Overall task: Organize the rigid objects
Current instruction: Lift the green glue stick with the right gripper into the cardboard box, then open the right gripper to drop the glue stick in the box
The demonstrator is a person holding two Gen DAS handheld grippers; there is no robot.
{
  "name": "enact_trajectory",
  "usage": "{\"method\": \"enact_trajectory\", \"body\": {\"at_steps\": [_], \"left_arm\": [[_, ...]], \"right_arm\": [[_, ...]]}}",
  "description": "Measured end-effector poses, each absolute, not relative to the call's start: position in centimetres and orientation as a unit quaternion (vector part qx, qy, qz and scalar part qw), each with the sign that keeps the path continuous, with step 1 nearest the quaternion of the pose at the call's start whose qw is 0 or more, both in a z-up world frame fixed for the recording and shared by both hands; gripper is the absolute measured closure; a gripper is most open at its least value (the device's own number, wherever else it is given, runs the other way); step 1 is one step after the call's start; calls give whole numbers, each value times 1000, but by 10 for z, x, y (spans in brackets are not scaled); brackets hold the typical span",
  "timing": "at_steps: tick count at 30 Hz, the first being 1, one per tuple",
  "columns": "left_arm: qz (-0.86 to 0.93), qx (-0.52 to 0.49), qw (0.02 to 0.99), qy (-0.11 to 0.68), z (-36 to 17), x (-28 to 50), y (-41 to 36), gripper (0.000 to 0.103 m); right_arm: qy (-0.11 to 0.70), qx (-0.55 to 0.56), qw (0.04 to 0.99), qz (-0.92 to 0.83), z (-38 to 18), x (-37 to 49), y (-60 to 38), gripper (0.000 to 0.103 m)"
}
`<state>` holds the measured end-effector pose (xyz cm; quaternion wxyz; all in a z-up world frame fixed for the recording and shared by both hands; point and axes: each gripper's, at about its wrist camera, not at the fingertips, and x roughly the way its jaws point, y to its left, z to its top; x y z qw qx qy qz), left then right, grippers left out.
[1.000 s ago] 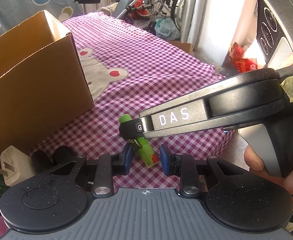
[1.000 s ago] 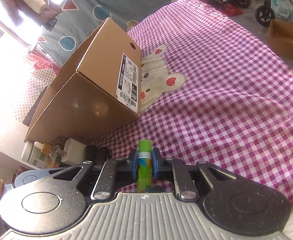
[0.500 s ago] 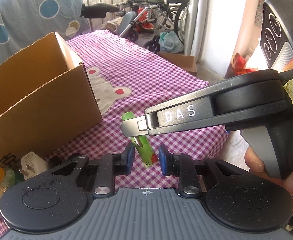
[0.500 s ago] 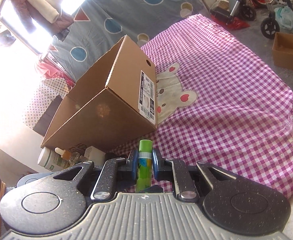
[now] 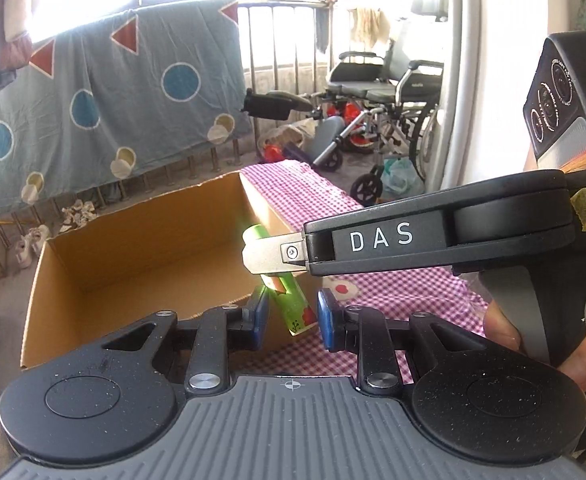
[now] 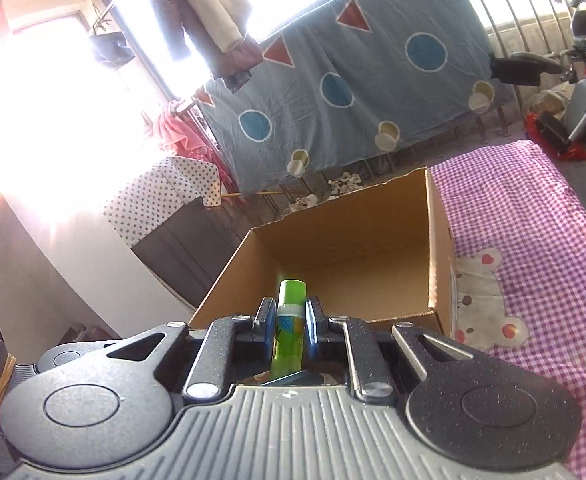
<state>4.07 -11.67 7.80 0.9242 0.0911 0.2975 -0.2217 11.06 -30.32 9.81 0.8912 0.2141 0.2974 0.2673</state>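
Gripping: right gripper (image 6: 289, 322) was clamped on green cylindrical plastic glue stick (image 6: 289, 326), mid-barrel, above open brown cardboard box (image 6: 357, 240).
Left gripper (image 5: 293, 316): closed, empty.
Handling: prob. light, stiff, slick; hold mid-barrel, not cap.

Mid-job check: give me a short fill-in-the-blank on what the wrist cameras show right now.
1. The right gripper is shut on a ____ glue stick.
2. The cardboard box ahead of it is open at the ____.
3. In the left wrist view, the side of the right gripper bears the letters ____.

Missing words: green; top; DAS
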Motion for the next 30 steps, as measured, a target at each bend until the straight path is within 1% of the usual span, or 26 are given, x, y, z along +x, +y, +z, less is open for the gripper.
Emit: {"method": "enact_trajectory", "body": {"at_steps": [5, 9, 12, 16, 24, 26, 29, 30], "left_arm": [[-169, 63, 933, 311, 90, 75, -87, 78], [-132, 34, 928, 347, 79, 121, -62, 78], [-110, 23, 922, 370, 65, 146, -41, 77], [-83, 18, 922, 377, 57, 157, -20, 77], [-72, -17, 922, 379, 59, 151, 10, 76], [-76, -23, 922, 378, 61, 149, 13, 76], [-82, -28, 924, 371, 62, 144, 17, 76], [-83, -28, 925, 369, 62, 142, 17, 76]], "right_arm": [[326, 206, 863, 325, 114, 171, -257, 86], [381, 201, 832, 350, 105, 234, -215, 86], [428, 211, 802, 359, 86, 278, -192, 86], [493, 217, 764, 354, 49, 331, -164, 87], [566, 165, 740, 323, -8, 392, -112, 87], [573, 150, 739, 321, -19, 400, -102, 85], [572, 145, 747, 306, -21, 405, -100, 80], [570, 145, 750, 302, -21, 406, -100, 71]]}}
